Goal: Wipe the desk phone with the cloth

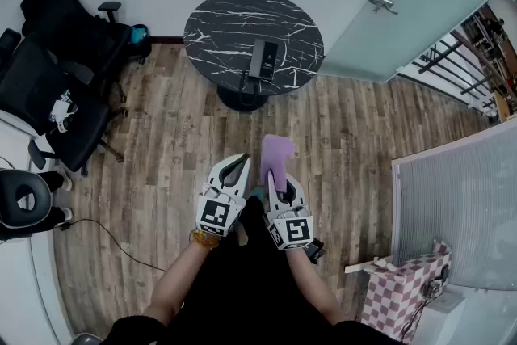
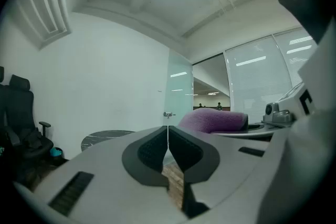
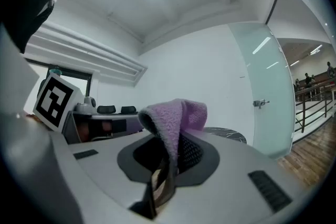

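A black desk phone (image 1: 263, 59) lies on the round dark marble table (image 1: 218, 24) at the far side of the room, well ahead of both grippers. My right gripper (image 1: 277, 174) is shut on a purple cloth (image 1: 276, 155), which sticks up between its jaws and folds over (image 3: 176, 115). My left gripper (image 1: 237, 166) is beside it, shut with nothing in it (image 2: 167, 145). From the left gripper view the purple cloth (image 2: 215, 120) shows to the right and the table (image 2: 105, 137) lies low at the left.
Black office chairs (image 1: 60, 69) stand at the left near the wall. A frosted glass door (image 1: 420, 4) with a handle is at the back right. A white partition (image 1: 452, 214) and a checked pink bag (image 1: 400, 295) are at the right. Wooden floor (image 1: 170, 149) lies between me and the table.
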Demonstrator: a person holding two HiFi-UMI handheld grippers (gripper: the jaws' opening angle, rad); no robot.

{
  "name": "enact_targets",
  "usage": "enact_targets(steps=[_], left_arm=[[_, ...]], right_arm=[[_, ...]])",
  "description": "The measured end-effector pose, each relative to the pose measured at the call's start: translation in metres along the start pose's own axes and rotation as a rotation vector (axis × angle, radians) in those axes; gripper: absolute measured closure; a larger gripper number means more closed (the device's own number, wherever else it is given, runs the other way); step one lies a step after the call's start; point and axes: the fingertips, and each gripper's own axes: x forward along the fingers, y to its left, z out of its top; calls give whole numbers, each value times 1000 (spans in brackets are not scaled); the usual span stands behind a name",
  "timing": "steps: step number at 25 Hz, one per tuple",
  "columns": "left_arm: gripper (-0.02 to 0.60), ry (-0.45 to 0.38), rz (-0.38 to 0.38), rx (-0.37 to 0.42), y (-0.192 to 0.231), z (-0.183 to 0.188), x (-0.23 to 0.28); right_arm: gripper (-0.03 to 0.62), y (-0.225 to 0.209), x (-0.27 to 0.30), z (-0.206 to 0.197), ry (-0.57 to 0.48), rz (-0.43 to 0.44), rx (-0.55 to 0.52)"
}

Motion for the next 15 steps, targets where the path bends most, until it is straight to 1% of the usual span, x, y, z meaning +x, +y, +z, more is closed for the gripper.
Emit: enact_targets(steps=[5, 9, 15], left_arm=[[563, 12, 21, 10, 25, -3, 28], [563, 30, 31, 29, 44, -3, 64], [563, 97, 30, 62, 67, -6, 117]], right_arm=[[537, -21, 37, -2, 1, 26, 50], [537, -49, 73, 0, -2, 34, 83], [537, -100, 123, 9, -16, 28, 149]])
